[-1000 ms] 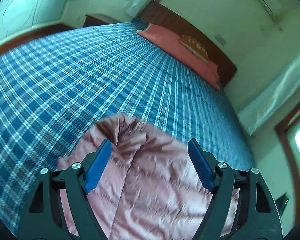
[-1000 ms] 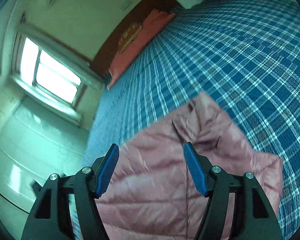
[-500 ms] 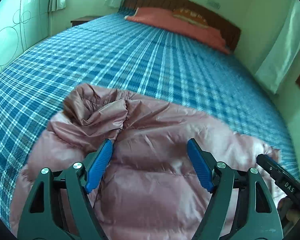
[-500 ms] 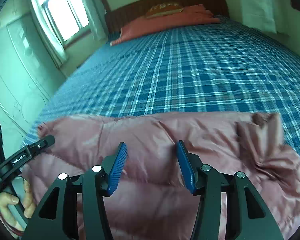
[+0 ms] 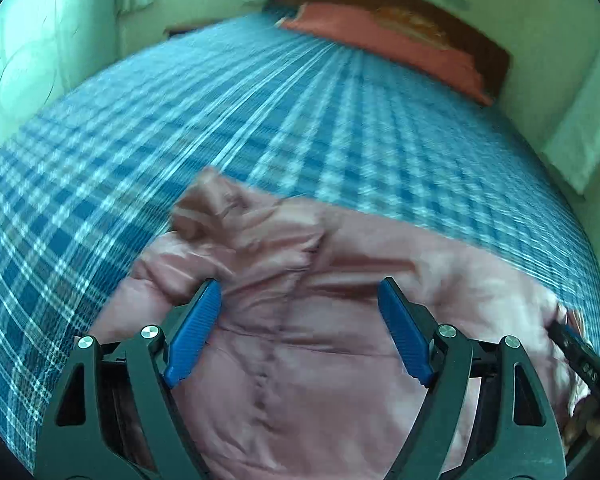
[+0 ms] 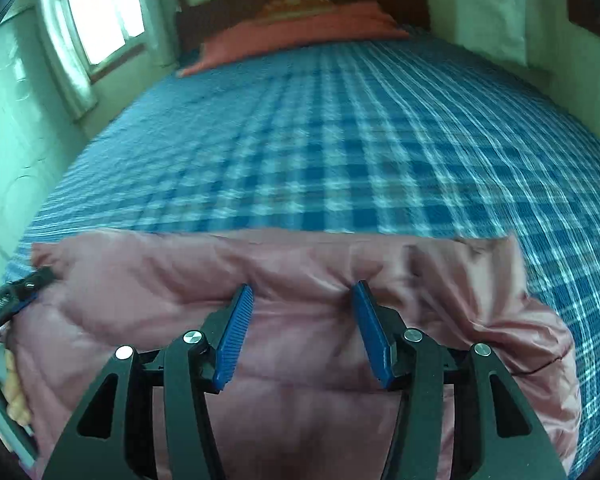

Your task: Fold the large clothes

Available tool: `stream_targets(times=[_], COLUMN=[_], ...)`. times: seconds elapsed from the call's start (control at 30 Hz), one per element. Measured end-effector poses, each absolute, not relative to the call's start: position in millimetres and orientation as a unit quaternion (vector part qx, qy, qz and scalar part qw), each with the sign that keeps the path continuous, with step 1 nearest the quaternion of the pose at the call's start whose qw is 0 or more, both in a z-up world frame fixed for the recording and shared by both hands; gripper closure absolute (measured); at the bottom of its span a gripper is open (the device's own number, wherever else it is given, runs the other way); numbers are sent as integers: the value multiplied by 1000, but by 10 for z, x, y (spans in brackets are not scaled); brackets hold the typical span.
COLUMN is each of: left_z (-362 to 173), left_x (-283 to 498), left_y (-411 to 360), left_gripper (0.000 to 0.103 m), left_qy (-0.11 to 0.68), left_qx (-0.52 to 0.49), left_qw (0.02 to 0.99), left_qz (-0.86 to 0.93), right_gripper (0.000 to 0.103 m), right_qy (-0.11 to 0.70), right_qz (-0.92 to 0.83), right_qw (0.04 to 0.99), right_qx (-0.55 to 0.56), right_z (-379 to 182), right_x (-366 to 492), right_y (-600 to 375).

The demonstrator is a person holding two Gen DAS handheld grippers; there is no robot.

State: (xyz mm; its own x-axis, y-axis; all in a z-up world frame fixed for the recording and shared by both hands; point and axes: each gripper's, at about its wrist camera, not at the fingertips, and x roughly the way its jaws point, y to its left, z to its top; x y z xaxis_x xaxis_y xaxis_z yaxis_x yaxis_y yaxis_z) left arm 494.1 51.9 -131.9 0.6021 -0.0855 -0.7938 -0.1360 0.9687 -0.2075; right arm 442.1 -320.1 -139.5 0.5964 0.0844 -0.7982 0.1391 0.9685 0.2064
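Observation:
A pink quilted jacket (image 5: 460,280) lies spread on the near end of a bed with a blue plaid cover (image 5: 260,120). Its crumpled collar or hood (image 5: 220,216) points toward the far side. My left gripper (image 5: 298,284) hovers over the jacket's middle seam, jaws wide apart and opening a little, with nothing pinched. In the right wrist view the jacket (image 6: 140,280) runs across the frame. My right gripper (image 6: 302,288) has its jaws partly apart, tips at a fold near the jacket's far edge, holding nothing. Each gripper shows at the edge of the other's view.
Salmon pillows (image 6: 300,28) lie against a dark wooden headboard (image 5: 420,12) at the far end. A window (image 6: 100,16) with curtains is at the left, a pale wardrobe wall (image 5: 28,60) beside the bed. A hand (image 6: 12,400) holds the left gripper's handle.
Both grippers have swung and dropped closer to the jacket, which now fills more of each view. The right jaws stand narrower than a second ago. The jacket lies in the same place.

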Motion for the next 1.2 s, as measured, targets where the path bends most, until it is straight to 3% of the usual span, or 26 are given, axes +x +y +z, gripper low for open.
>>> stream_targets(times=[0.2, 0.43, 0.67, 0.83, 0.93, 1.2], left_z=[-1441, -1231, -1021, -1309, -1361, -1392], left_x=[5079, 4816, 4086, 3605, 3246, 2293], left_y=[460, 757, 1225, 1603, 1842, 2034], left_gripper=[19, 19, 19, 19, 19, 19], left_qy=[459, 454, 447, 484, 468, 427], left_qx=[-90, -125, -179, -207, -278, -350], left_qw=[884, 882, 876, 849, 838, 831], left_qz=[19, 9, 18, 48, 49, 60], right_gripper=[48, 48, 48, 47, 46, 46], right_qy=[449, 438, 438, 447, 437, 404], right_qz=[-1, -21, -57, -81, -79, -48], right_qw=[880, 875, 867, 847, 842, 836], right_qx=[155, 206, 230, 276, 306, 367], right_z=[-1454, -1223, -1134, -1271, -1286, -1347], right_x=[4429, 3943, 3092, 2403, 1926, 1175], right_y=[-3329, -3914, -4446, -4732, -4766, -4568])
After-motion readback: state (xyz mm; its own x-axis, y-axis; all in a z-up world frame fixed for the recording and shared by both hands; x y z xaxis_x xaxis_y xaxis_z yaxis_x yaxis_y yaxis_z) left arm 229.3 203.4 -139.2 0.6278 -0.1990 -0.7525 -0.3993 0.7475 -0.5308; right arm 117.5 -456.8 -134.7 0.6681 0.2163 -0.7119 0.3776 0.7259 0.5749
